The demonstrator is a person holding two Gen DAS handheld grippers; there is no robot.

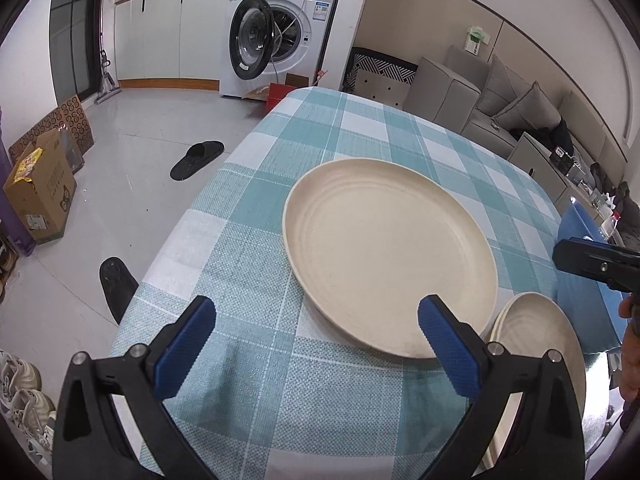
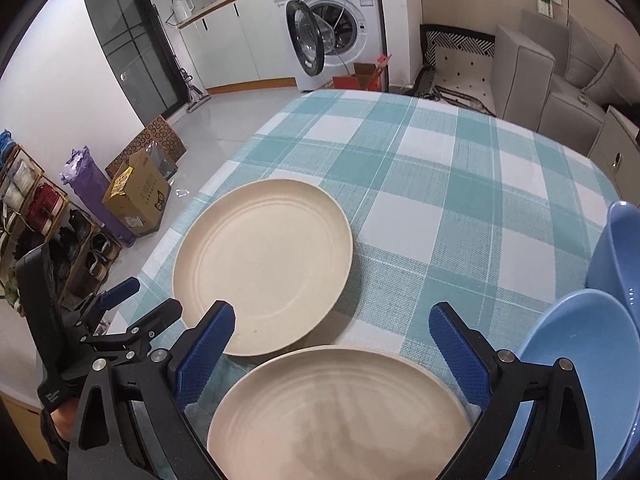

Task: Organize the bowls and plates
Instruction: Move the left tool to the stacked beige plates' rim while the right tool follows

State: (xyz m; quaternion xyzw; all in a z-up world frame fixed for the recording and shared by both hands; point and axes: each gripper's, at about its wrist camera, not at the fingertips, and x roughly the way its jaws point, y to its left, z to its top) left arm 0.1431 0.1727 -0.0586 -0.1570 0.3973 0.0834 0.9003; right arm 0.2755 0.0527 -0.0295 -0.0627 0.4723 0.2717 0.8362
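Here both grippers (image 1: 316,332) (image 2: 332,336) hover agape.

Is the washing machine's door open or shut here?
Open. The washing machine has its round door swung out to the left, leaving the drum opening exposed; the left wrist view shows the same.
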